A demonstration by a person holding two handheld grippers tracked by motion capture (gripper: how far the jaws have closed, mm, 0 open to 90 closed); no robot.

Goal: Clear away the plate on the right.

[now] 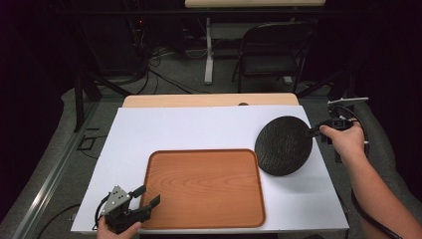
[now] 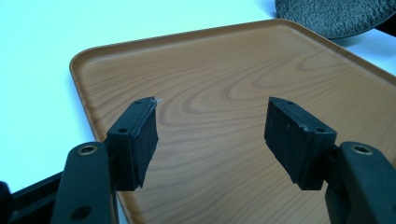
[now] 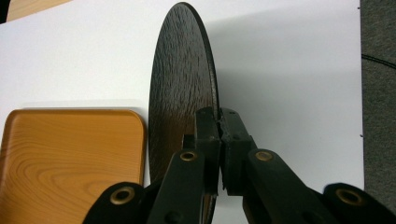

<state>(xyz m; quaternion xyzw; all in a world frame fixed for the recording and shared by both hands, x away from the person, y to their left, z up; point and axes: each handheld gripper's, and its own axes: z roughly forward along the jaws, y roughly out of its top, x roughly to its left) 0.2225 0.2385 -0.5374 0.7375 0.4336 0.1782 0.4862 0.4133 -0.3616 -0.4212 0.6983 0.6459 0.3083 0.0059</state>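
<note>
A round black plate [image 1: 283, 145] hangs a little above the white table at the right, with my right gripper [image 1: 314, 131] shut on its right rim. In the right gripper view the black plate [image 3: 180, 88] stands edge-on, its rim pinched between the two pads of my right gripper [image 3: 219, 122]. An empty wooden tray [image 1: 204, 186] lies at the front middle of the table. My left gripper [image 1: 145, 195] rests at the tray's front left corner, open, with nothing between its fingers. The left gripper [image 2: 212, 119] looks over the bare wooden tray [image 2: 224, 93].
The white board [image 1: 199, 127] covers the table top; a strip of bare wood [image 1: 209, 100] shows at its far edge. Beyond the table stand a black folding chair [image 1: 271, 52] and a table leg [image 1: 209, 52]. Cables lie on the floor.
</note>
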